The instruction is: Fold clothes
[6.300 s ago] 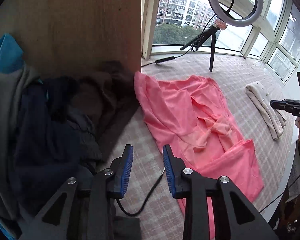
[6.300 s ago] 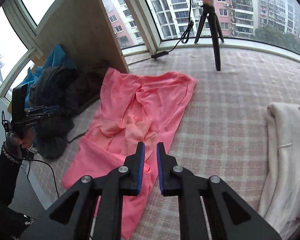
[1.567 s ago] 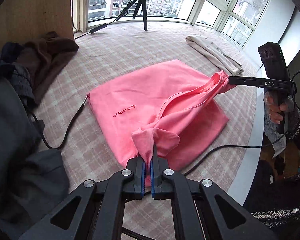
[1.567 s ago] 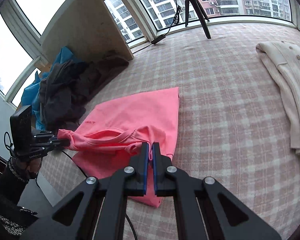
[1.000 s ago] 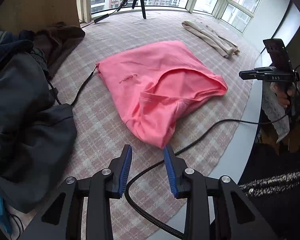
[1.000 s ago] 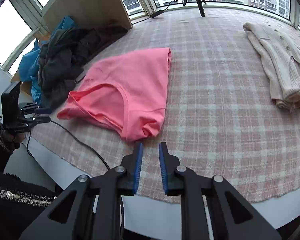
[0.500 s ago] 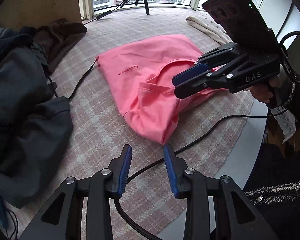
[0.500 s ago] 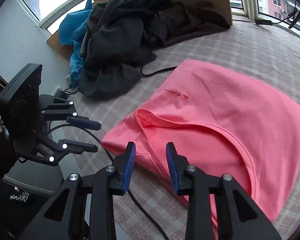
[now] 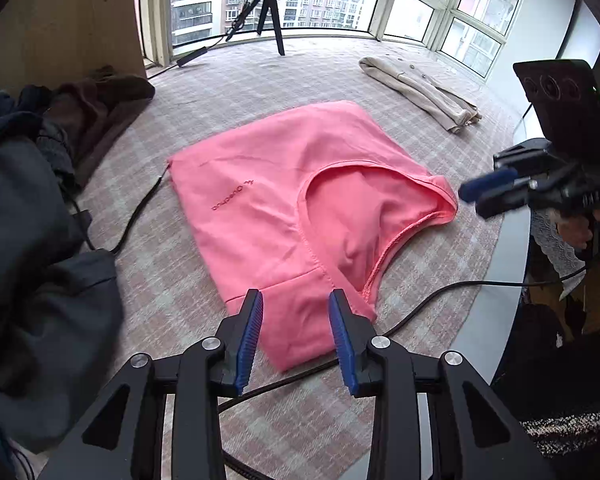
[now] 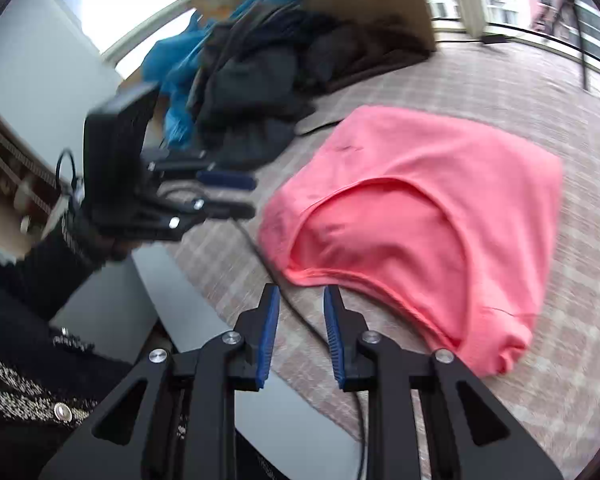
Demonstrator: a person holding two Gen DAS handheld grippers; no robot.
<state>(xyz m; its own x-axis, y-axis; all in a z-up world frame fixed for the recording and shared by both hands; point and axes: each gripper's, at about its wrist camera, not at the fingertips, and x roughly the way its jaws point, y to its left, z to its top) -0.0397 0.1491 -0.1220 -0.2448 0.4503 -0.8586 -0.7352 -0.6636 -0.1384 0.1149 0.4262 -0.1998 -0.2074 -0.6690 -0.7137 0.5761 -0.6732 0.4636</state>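
Observation:
A pink shirt (image 9: pixel 284 200) lies folded on the plaid-covered table, neckline facing the near edge; the right wrist view shows the pink shirt (image 10: pixel 440 208) as well. My left gripper (image 9: pixel 296 336) hovers open over the shirt's near corner, and the pink cloth shows in the gap between its blue pads. My right gripper (image 10: pixel 300 332) sits just off the shirt's neckline edge, its jaws closing with nothing between them; a black cable runs underneath. Each gripper shows in the other's view: the right gripper (image 9: pixel 488 196) and the left gripper (image 10: pixel 224 196).
A pile of dark clothes (image 9: pixel 32 208) fills the left side, against a wooden board (image 9: pixel 60 20). A beige cardigan (image 9: pixel 416 88) lies at the far right. A tripod (image 9: pixel 268 16) stands by the windows. A black cable (image 9: pixel 428 300) crosses the table's white near edge (image 9: pixel 508 288).
The right gripper, which reached across the shirt half a second ago, has drawn back to the table's right edge. The left gripper has moved forward over the shirt's near corner.

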